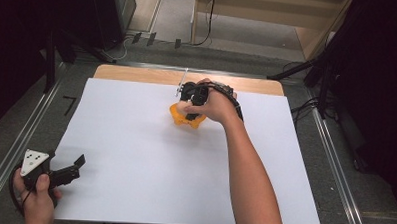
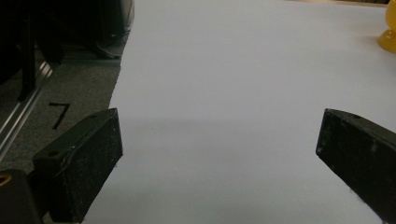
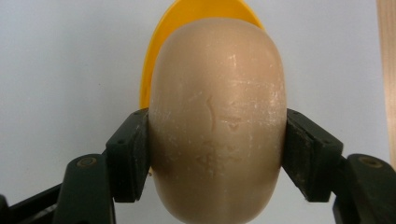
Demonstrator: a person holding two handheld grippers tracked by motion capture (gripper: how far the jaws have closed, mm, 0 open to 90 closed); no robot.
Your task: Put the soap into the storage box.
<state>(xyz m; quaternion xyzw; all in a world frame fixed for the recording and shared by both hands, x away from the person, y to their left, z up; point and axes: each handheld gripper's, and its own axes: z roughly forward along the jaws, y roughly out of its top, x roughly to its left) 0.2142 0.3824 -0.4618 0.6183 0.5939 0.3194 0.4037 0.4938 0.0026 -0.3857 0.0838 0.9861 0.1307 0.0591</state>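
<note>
One tan soap bar (image 3: 217, 126) | over yellow dish (image 3: 154, 70) | white sheet (image 1: 135, 140) around

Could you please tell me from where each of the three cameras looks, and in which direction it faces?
High view: above the person's side, looking forward and down on the white sheet; both forearms, left gripper and right gripper show.
Left gripper view: rides the left gripper, looking across the sheet; its two black jaws stand wide apart.
Right gripper view: rides the right gripper, looking down; its jaws clamp a tan soap bar over a yellow dish.
Shared: the yellow dish appears in all three, in the left gripper view at the right edge.
</note>
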